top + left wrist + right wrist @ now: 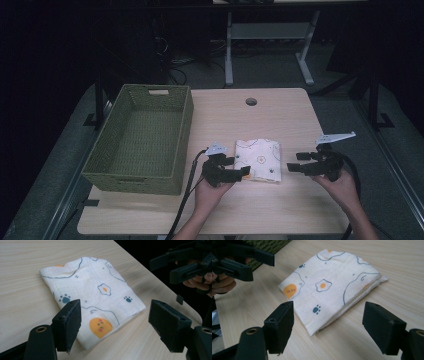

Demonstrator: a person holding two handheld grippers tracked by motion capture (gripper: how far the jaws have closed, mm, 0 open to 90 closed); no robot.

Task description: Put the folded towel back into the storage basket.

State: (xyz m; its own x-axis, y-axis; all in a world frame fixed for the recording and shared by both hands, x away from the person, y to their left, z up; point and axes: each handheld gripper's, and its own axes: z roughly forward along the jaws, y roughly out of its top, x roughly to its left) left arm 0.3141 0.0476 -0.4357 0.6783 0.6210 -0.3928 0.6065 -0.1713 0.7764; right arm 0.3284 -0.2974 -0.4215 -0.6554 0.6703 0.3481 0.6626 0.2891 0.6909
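While both tools hover low over the tabletop (280,210), a folded cloth (258,159) lies flat between them, nearer the front edge than the back, approx. midway btw. left and right edges. Cloth: white w/ egg, paw and round orange face prints; several layers stacked, edges roughly aligned. Left hand-held gripper (239,171): jaws spread apart, nothing held, tips at the cloth's left edge; from its own view the cloth sits btw. and beyond the jaws. Right hand-held gripper (296,162): jaws likewise apart, empty, just beside the cloth's right edge, not touching. Green woven basket (141,142) stands along the left edge, well apart from cloth.
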